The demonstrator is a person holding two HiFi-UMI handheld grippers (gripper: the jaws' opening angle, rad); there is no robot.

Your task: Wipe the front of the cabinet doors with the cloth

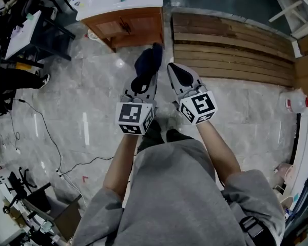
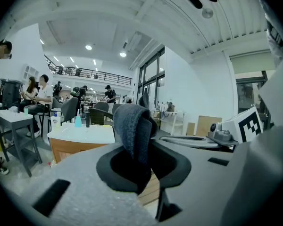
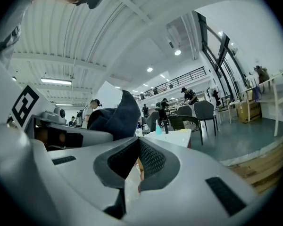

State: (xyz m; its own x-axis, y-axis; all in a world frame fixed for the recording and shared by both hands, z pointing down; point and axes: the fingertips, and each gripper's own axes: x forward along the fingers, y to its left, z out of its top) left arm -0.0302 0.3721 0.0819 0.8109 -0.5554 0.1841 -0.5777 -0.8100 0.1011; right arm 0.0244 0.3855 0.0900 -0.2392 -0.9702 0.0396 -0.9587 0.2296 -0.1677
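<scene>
Short of the cabinet [image 1: 136, 27], the left gripper [image 1: 143, 82] clamps the dark cloth [image 1: 148, 60]; the right gripper [image 1: 174, 70] has its jaws together, empty.

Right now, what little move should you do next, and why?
Probably step forward and bring the left tool toward the cabinet. The cloth is already clamped in it, but the doors are away across the floor. The right tool is shut, empty.

left claw [image 1: 142, 86] clamped on cloth [image 1: 149, 60] | right claw [image 1: 178, 75] closed | forearms [image 1: 118, 168] forward, side by side
</scene>
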